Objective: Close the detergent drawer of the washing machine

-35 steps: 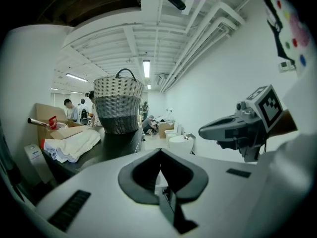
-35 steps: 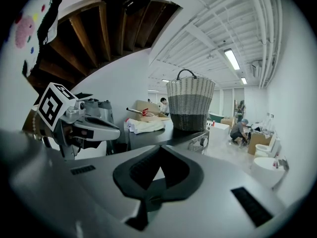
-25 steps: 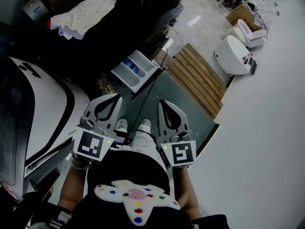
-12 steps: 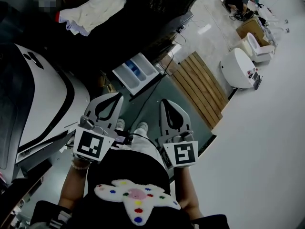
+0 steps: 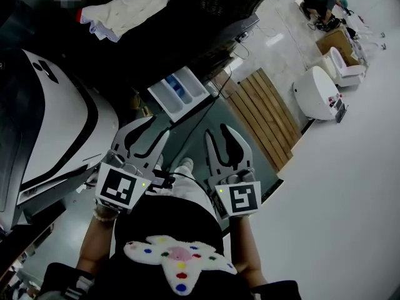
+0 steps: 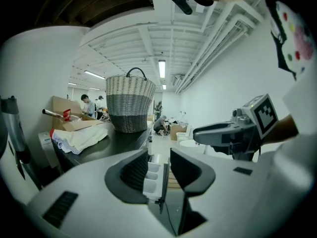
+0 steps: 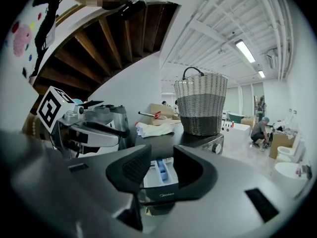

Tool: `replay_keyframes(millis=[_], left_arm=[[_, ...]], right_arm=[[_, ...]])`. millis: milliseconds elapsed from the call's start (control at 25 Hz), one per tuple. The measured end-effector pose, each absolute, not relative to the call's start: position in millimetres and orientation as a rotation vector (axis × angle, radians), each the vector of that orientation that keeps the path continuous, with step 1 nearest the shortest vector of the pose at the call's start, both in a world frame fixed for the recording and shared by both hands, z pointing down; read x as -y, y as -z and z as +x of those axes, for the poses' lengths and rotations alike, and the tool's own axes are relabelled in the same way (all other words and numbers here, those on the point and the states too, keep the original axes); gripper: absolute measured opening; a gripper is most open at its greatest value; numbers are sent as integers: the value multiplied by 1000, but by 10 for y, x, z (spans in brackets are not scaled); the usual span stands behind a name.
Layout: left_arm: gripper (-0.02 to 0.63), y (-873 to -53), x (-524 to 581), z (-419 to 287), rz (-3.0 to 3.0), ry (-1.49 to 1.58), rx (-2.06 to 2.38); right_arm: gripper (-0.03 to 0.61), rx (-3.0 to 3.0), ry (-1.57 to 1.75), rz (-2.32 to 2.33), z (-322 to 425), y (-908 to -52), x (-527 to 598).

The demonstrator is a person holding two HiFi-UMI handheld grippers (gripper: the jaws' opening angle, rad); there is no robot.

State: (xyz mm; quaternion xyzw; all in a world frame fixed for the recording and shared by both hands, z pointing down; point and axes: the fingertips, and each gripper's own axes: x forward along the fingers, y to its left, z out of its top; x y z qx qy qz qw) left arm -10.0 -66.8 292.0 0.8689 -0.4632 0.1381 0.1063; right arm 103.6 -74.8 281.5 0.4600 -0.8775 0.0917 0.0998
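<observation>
Open floor leads to the detergent drawer jutting from the washing machine.

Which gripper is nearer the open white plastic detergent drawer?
Left, narrowly. The left gripper hangs just off a corner of the white plastic detergent drawer; the right gripper faces its front panel from slightly farther back. Both grippers' jaws have just been opening, nothing between them.
</observation>
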Motion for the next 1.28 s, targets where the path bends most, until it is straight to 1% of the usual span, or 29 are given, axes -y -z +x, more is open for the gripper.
replay_keyframes(millis=[240, 840, 1280], left_arm=[[140, -3004, 660, -95, 2526, -434, 1396], [140, -3608, 577, -71, 2345, -494, 1467], [143, -4057, 512, -35, 2245, -527, 1527]], right_arm=[[150, 2581, -279, 1320, 1064, -2916, 778], [167, 2571, -294, 1163, 1163, -3454, 968], [177, 2552, -306, 1042, 1307, -4040, 1162]])
